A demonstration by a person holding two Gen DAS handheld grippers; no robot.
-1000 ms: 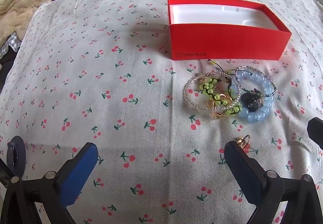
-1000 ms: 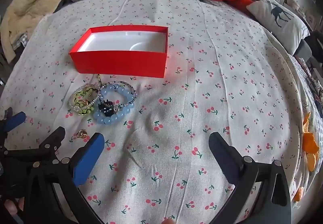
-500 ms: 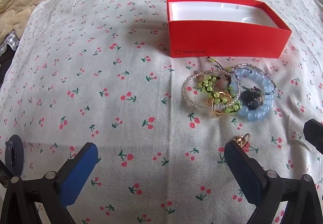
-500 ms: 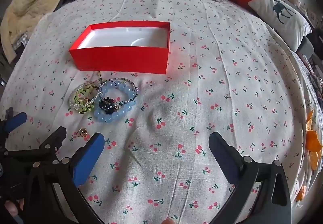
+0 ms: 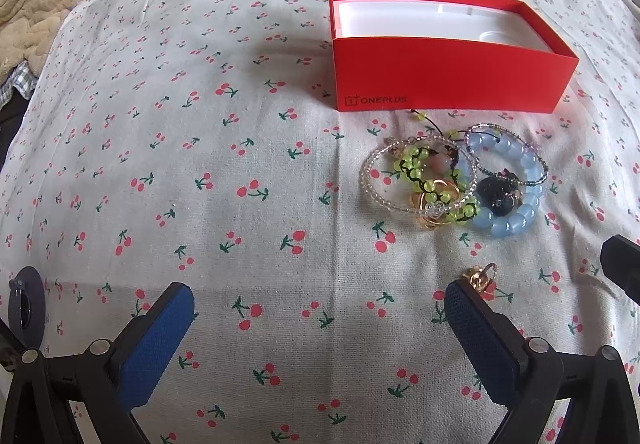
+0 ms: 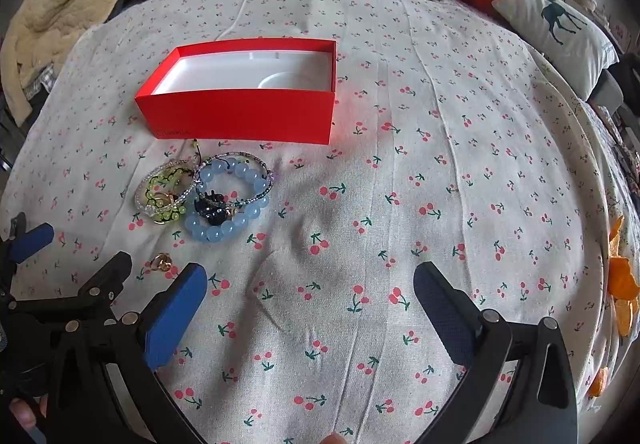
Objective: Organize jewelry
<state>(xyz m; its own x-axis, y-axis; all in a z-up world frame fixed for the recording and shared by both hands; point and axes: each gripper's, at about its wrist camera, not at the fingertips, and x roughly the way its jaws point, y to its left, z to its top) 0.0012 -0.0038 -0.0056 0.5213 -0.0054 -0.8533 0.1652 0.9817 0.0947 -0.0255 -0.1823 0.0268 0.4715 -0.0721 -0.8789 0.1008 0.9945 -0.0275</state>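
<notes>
A: Cotton, cherry-printed: the bedspread [image 6: 440, 164] covers the whole bed, soft and creased, a ridge in it just ahead of the right gripper [image 6: 310, 308]. Nothing firm beneath. Anything pressed down on it will sink, I'd say

B: Red card box [image 5: 440, 78] at the far side, lid off, white tray inside bare. Nothing sorted yet, then

A: Agreed. Jewelry sits just near of the box's front wall, in one heap, left of centre in the right wrist view. Blue bead bracelet [image 5: 516, 200] is the biggest piece; a thin dark-beaded strand lies across it and a black charm [image 5: 496, 196] sits inside its loop

B: To its left the clear bead bracelet [image 5: 376, 180], with a green bead cord [image 5: 420, 172] and a gold ring [image 5: 430, 204] overlapping it. Which strand lies over which, I cannot tell

A: That is the hazard. Lift one and its neighbours may drag along, then drop short of the box

B: Smallest: gold earring [image 5: 480, 278], alone, nearer than the heap, just beside the left gripper's right finger. Left gripper [image 5: 320, 320] spread wide, holding nothing. Right one likewise, empty

A: A tiny piece on slack cloth: the pads may pinch fabric with it, or nudge it into a fold
</notes>
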